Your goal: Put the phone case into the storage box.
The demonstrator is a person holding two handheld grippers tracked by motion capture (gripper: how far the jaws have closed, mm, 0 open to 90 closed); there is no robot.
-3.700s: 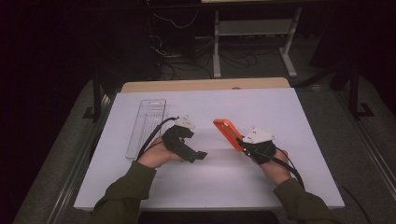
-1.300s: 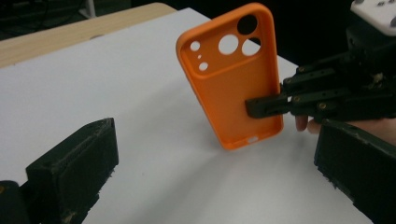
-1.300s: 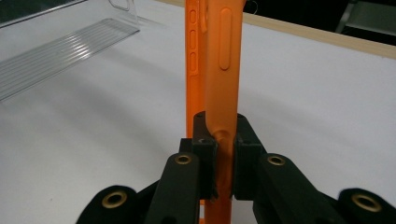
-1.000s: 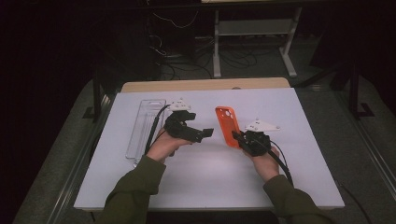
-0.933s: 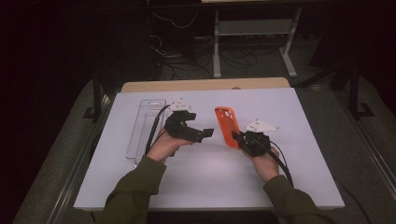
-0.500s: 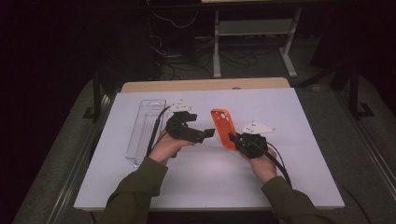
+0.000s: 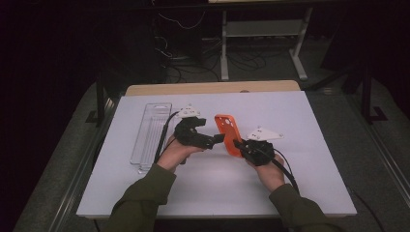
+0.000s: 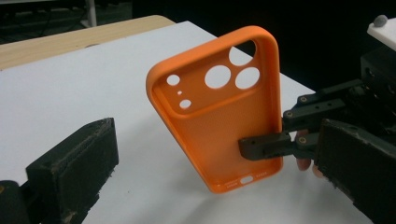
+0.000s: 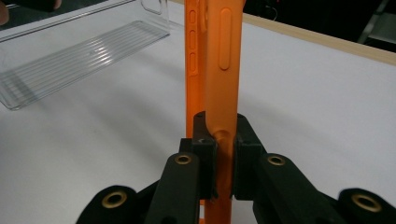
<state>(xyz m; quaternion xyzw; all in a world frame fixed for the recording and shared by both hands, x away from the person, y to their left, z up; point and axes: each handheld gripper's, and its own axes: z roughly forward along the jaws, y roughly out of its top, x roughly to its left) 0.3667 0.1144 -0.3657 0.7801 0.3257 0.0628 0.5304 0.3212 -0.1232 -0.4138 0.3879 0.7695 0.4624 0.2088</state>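
Raised off the surface (image 7: 309, 125) and swung toward the left gripper (image 7: 212, 141), the orange phone case (image 7: 228, 135) now stands upright, its lower side edge clamped in the right gripper (image 7: 237, 143) jaws, between the left jaws, which stand apart, indicating a handover is due.

clear ribbed plastic tray (image 7: 151, 130) lying flat on white table (image 7: 309, 116), metal stand (image 7: 263, 34) behind

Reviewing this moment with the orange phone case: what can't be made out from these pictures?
- Orange phone case, outer back: turned away in the left gripper view.
- Its top end: cut off by the right gripper view's upper edge.
- Clear tray, contents: too small in the high view.
- Left claw, any contact with the case: unclear.
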